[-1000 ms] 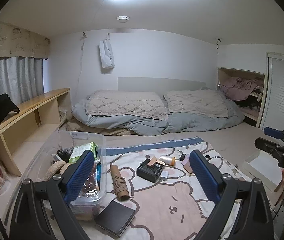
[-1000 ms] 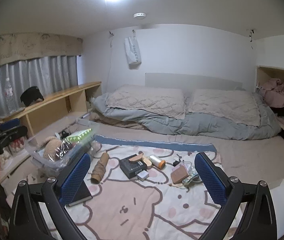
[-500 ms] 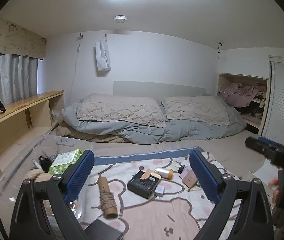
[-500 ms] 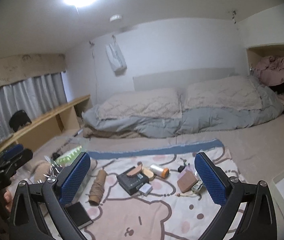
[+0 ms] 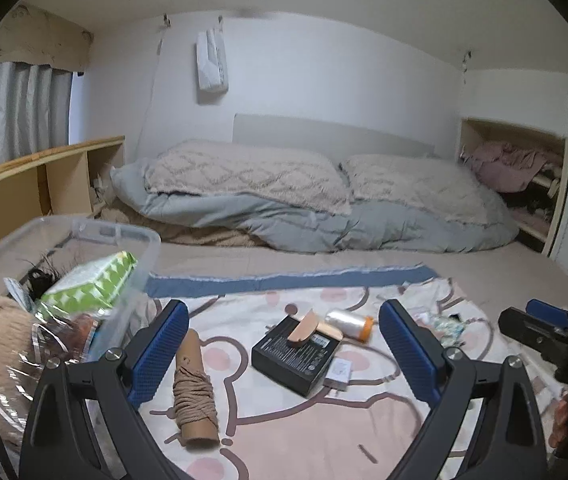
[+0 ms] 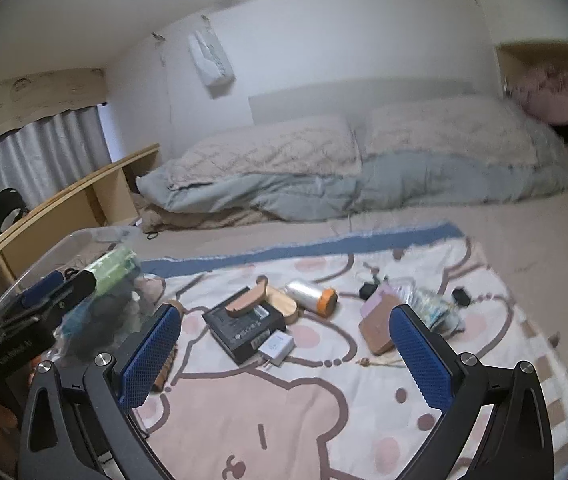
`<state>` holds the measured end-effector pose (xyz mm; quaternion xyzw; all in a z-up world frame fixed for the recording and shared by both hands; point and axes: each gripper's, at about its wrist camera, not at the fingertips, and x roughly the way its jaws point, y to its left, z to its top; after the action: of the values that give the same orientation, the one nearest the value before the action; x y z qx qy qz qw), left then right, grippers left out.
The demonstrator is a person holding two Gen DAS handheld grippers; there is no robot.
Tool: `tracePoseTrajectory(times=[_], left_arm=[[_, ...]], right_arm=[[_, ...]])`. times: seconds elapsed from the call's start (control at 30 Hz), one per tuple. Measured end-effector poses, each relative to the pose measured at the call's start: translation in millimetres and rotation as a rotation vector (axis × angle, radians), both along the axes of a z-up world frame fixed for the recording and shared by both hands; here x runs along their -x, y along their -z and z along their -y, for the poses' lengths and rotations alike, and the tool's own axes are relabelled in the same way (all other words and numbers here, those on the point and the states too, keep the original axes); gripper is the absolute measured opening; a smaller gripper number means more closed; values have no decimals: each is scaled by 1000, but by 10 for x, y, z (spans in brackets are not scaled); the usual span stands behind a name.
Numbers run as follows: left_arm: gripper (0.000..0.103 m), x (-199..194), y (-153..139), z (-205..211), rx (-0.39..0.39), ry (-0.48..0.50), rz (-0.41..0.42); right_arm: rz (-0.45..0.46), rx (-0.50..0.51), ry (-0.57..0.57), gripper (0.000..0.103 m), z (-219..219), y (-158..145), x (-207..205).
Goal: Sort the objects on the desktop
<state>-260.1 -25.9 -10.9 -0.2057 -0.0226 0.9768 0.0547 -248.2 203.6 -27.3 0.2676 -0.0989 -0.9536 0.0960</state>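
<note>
Bedroom, cartoon blanket (image 5: 284, 432) on bed, left gripper (image 5: 284, 356) jaws apart and empty over black box (image 5: 296, 354) and twine roll (image 5: 194, 392), clear bin (image 5: 140, 248) at left, right view adds brown wallet (image 6: 378, 326), right gripper (image 6: 284, 354) spread wide and empty, bin blurred behind the other tool.

The left black two-finger claw with blue ribbed pads (image 5: 283, 354) hangs with its jaws spread wide, gripping nothing. The right black claw with matching blue pads (image 6: 285, 356) is likewise wide apart and empty, slightly tilted.
</note>
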Motion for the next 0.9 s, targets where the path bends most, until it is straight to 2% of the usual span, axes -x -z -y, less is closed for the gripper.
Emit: tracePoseTrajectory(times=[0.2,0.23,0.3,0.33,0.4,0.43,0.5,0.57,0.73,0.9], left_arm=[[97,257,450,-48,24,-3,75],[97,276,534,-60,22,0,84],[96,288,695,-84,1,11,105],[96,294,809,-118,-3,27,128],[96,322,964,-206,16,47,160],[96,336,1036,-252,26,58,176],[94,362,1172,-319,24,80,213],[89,388,1288,-373,12,102,256],[80,395,1504,-469,-13,140,340],[73,408,1739,-542,-3,171,419]], right_arm=[[57,36,61,103,-93,467,215],[76,43,53,99,-127,571,256],[114,43,30,81,-169,721,340],[132,38,35,77,-199,800,371],[158,38,42,54,-276,950,433],[178,43,49,48,-322,1024,472],[214,78,68,24,-456,1155,564],[234,104,101,17,-586,1232,643],[204,140,160,14,-818,1234,837],[175,112,205,14,-938,1244,1119]])
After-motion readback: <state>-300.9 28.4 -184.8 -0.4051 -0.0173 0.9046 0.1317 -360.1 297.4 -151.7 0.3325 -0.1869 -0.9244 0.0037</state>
